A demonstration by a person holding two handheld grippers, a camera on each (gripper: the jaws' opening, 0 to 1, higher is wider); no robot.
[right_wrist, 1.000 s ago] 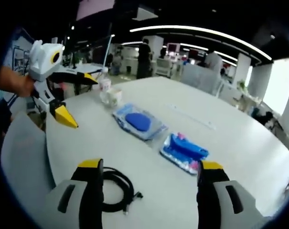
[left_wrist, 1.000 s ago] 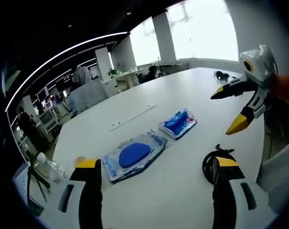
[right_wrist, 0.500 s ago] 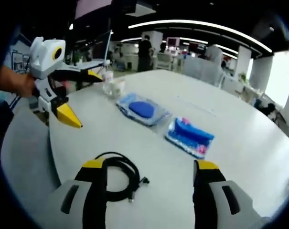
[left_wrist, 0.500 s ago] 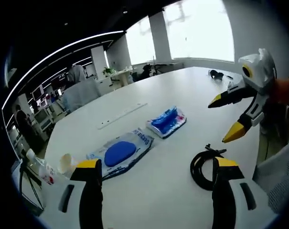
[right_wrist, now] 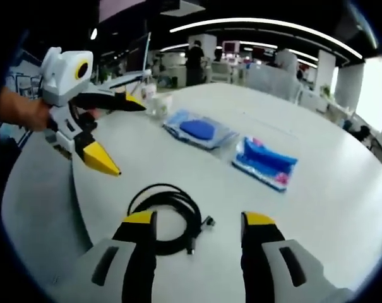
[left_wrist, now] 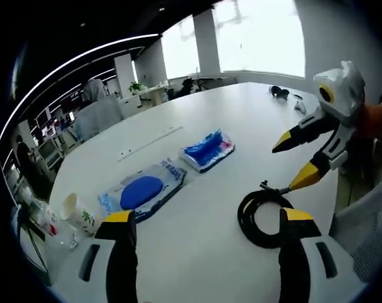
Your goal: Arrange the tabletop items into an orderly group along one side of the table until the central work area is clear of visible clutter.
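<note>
Lying on the white round tabletop (left_wrist: 241,120) are a coiled black cable (left_wrist: 259,216), a clear flat packet with a blue oval pad inside (left_wrist: 142,192), a blue crumpled plastic packet with a pink edge (left_wrist: 208,149) and a white paper cup with a green print (left_wrist: 75,214). In the left gripper view the left gripper (left_wrist: 203,224) hangs above the near edge of the tabletop with its yellow-tipped black jaws wide apart and nothing between them; the cable coil lies just beside its right jaw, and the cup stands near its left jaw, at the tabletop's edge. The two packets lie side by side near the middle, the clear one nearer the cup.

The right gripper (left_wrist: 295,161) comes into that view from the right, held by a hand, its yellow-tipped jaws spread and pointing down toward the cable's plug end; whether a tip touches the cable cannot be told.

In the right gripper view the right gripper (right_wrist: 199,224) shows its own jaws apart and empty, with the cable (right_wrist: 168,214) lying between and just ahead of them. Beyond it lie the blue crumpled packet (right_wrist: 266,161) and the clear packet (right_wrist: 200,129), with the cup (right_wrist: 160,104) farther off near the far edge. The left gripper (right_wrist: 112,136) enters from the left, jaws spread, held by a hand.
</note>
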